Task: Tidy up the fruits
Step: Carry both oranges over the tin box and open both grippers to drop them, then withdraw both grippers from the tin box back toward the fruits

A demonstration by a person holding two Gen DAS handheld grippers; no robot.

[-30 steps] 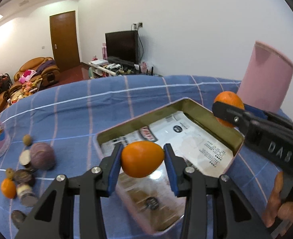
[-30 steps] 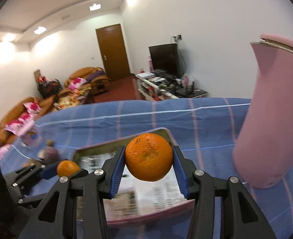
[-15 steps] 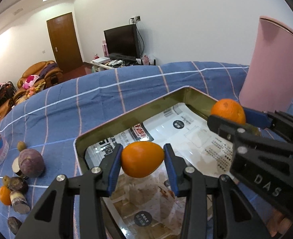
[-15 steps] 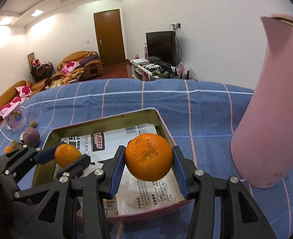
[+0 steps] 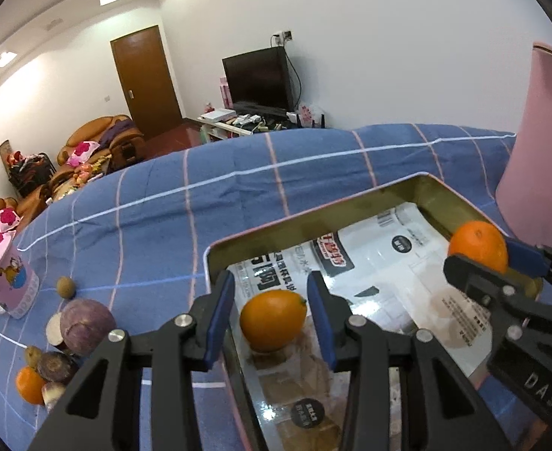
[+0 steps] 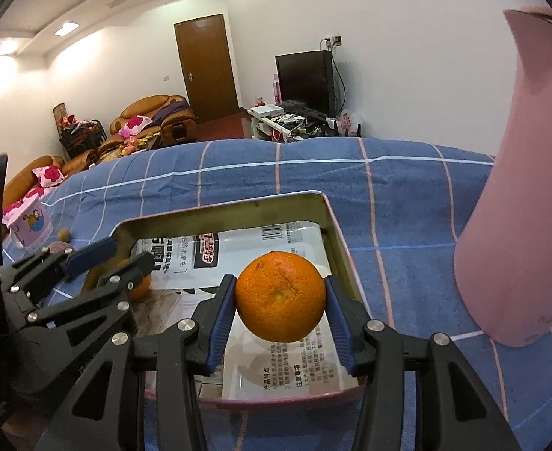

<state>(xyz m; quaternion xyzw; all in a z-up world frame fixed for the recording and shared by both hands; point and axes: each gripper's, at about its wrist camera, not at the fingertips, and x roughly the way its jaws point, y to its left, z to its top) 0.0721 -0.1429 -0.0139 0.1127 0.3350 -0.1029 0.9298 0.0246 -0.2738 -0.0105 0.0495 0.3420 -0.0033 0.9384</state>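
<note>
"Trouble? What could go wrong there?" asked one.

"The big orange (image 6: 280, 297) could fall," said the other. "The right gripper (image 6: 279, 282) held it tight between its fingers, up in the air over the near end of the tin (image 6: 336, 233). If the fingers let go from that high, I think it could bounce or roll out over the low wall in front of them."

"And the other one?"

"The small orange (image 5: 273, 319) sat low between the fingers of the left gripper (image 5: 270, 282), over the shiny floor of the tin. The fingers stood narrow, but I saw a thin gap on each side of it. I could not tell if they held it or not. If it lay loose, a bump from a finger could send it rolling."

"Could the two grippers hit?"

"Maybe. The right one poked in just past the left one's right finger. They were close."

"What could you not see?"

"The pink jug (image 6: 520, 188), far off to the right of the fingers, was cut off at the top. The fruit heap (image 5: 86, 323), out past the left finger, was partly cut off too."
</note>
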